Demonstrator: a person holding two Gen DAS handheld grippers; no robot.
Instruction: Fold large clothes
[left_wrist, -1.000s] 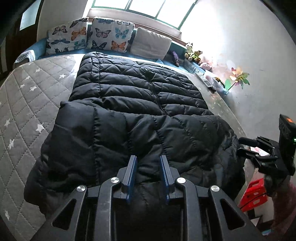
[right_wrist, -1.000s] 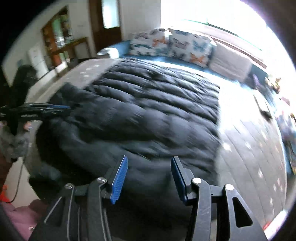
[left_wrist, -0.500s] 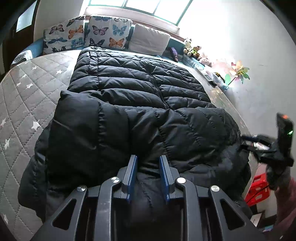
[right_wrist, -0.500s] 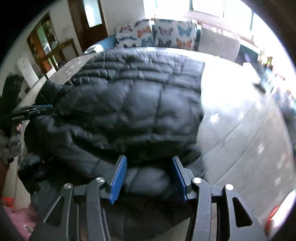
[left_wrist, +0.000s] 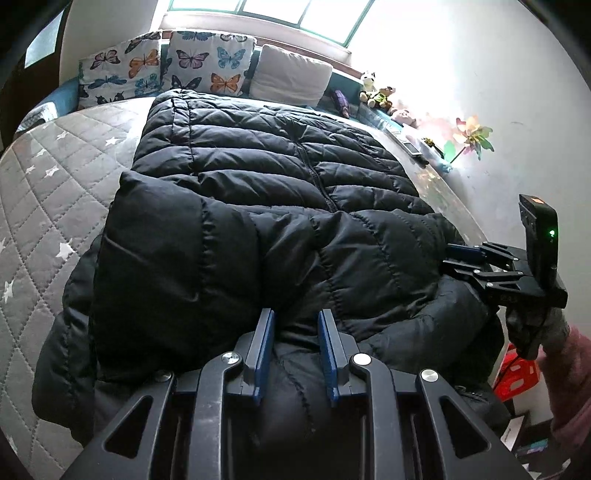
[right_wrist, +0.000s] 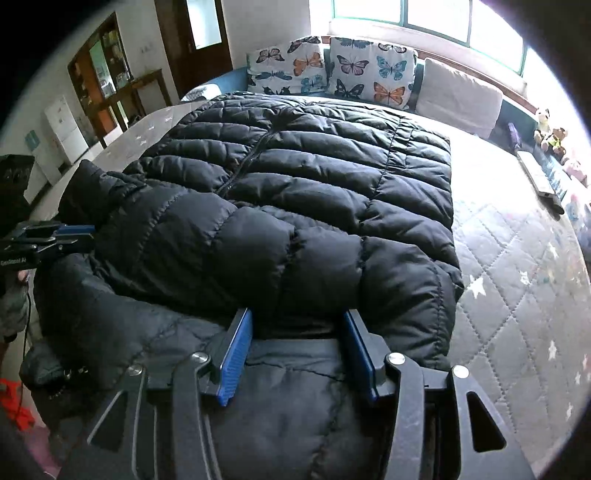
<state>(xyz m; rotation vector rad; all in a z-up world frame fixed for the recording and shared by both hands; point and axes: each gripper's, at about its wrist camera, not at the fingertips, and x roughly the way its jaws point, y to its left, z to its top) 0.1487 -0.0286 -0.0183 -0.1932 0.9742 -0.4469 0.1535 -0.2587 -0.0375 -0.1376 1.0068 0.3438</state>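
Moved: the right claw (right_wrist: 297, 354) has dropped to the jacket's (left_wrist: 273, 206) near edge since a second ago; left claw (left_wrist: 295, 354) barely shifted.
Jacket: black puffer spread along the bed (left_wrist: 48, 170), its near end folded back over the body.
Left claw: narrow gap, padding bulging between the fingers, looks pinched.
Right claw: half spread, straddling a thick roll; a real squeeze I can't tell.
Risk: slippery, springy padding, so a loose grip could let the fold pop open.
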